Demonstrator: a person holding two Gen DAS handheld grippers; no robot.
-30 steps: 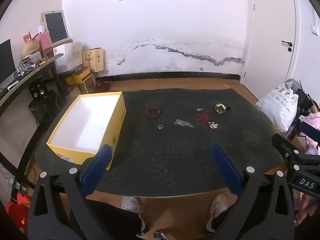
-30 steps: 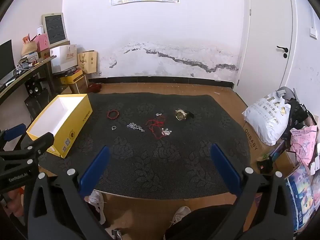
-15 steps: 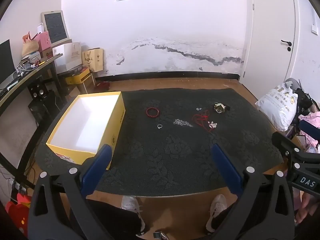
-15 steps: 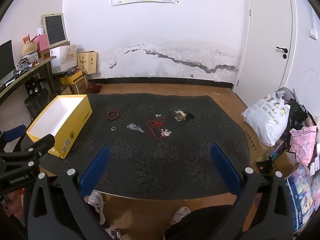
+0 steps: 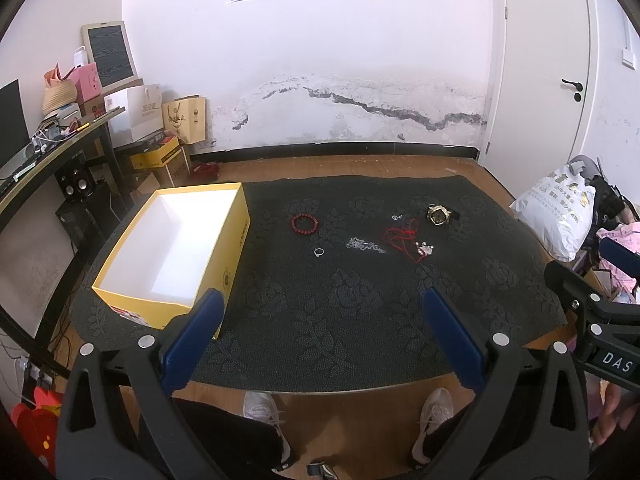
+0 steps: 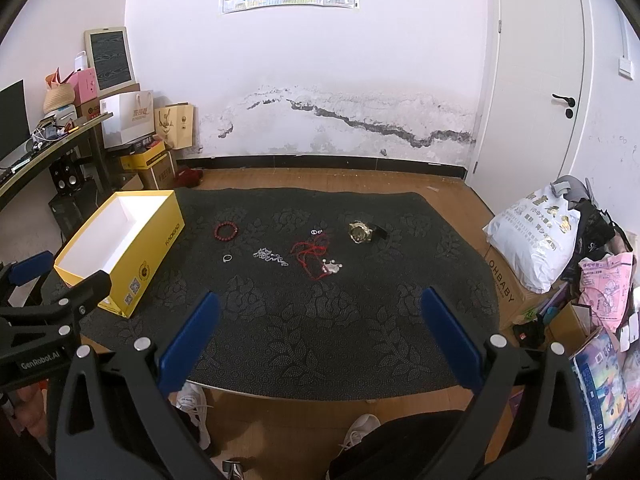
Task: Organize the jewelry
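Observation:
Jewelry lies on a dark patterned tablecloth (image 5: 320, 312): a red bead bracelet (image 5: 305, 224), a silver ring (image 5: 319, 252), a silver chain (image 5: 365, 245), a red cord necklace (image 5: 402, 237), a silver charm (image 5: 425, 249), small earrings (image 5: 397, 217) and a gold watch (image 5: 439, 214). An open yellow box (image 5: 168, 256) with a white inside stands at the left. My left gripper (image 5: 322, 320) and right gripper (image 6: 318, 322) are both open and empty, held above the table's near edge, well short of the jewelry. The bracelet (image 6: 226, 231), watch (image 6: 362, 233) and box (image 6: 120, 252) also show in the right wrist view.
A desk (image 5: 48, 152) with a monitor and clutter stands at the left, with boxes and bags behind it. A white sack (image 6: 532, 236) and piled bags sit at the right. A closed door (image 6: 536, 80) is at the back right. The person's feet (image 5: 260, 404) are below the table edge.
Both views have shifted very slightly; the jewelry and box have not moved, and both grippers remain open.

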